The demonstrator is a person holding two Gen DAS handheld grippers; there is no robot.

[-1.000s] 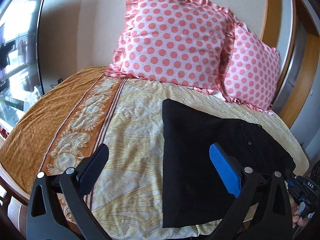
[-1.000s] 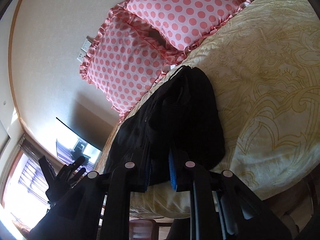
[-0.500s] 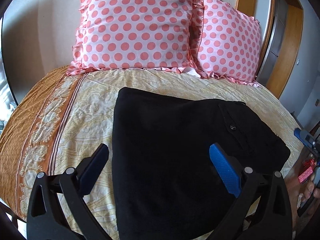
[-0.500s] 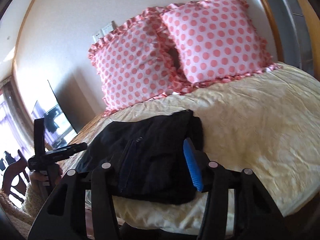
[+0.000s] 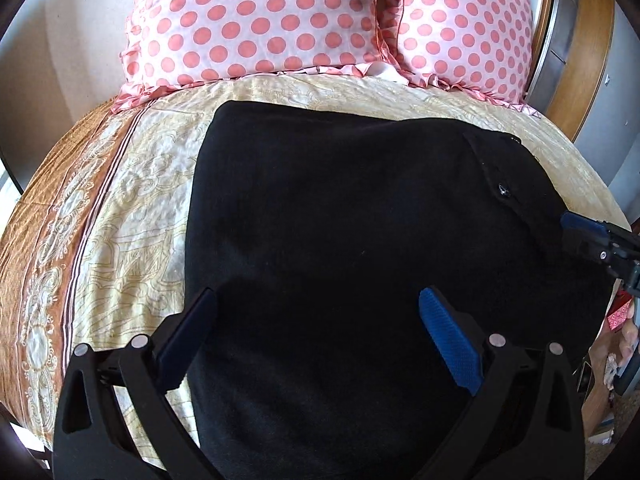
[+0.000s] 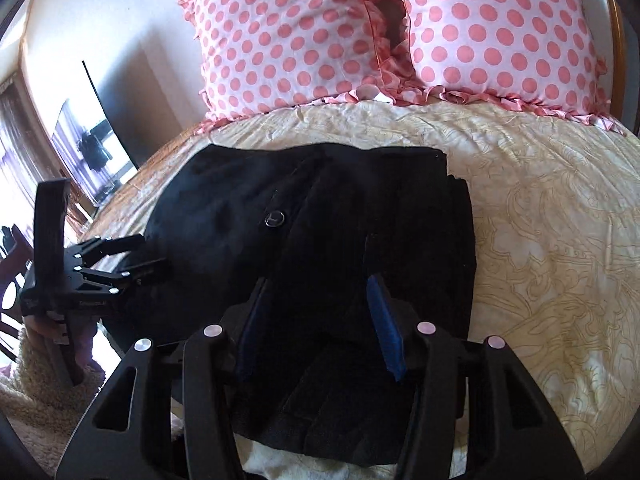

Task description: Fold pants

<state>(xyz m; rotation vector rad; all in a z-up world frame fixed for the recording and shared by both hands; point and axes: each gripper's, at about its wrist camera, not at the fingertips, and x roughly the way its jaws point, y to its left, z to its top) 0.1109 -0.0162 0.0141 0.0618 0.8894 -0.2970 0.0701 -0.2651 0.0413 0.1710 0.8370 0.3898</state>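
Note:
The black pants (image 5: 340,240) lie folded flat on the bed, waist and button to the right; they also show in the right wrist view (image 6: 320,220). My left gripper (image 5: 316,320) is open and empty, hovering low over the near part of the pants. My right gripper (image 6: 316,300) is open and empty over the waist end of the pants. Its fingertips (image 5: 576,226) show at the right edge of the left wrist view. The left gripper's body (image 6: 88,268) shows at the left of the right wrist view.
Two pink polka-dot pillows (image 5: 260,20) (image 6: 500,28) lean at the head of the bed. The cream patterned bedspread (image 6: 540,220) has an orange border (image 5: 44,240) on the left. A dark TV screen (image 6: 92,136) stands beyond the bed's left side.
My right gripper has opened and let go of the pants, which now lie flat. Both grippers swung round to face the pillows and moved in over the pants.

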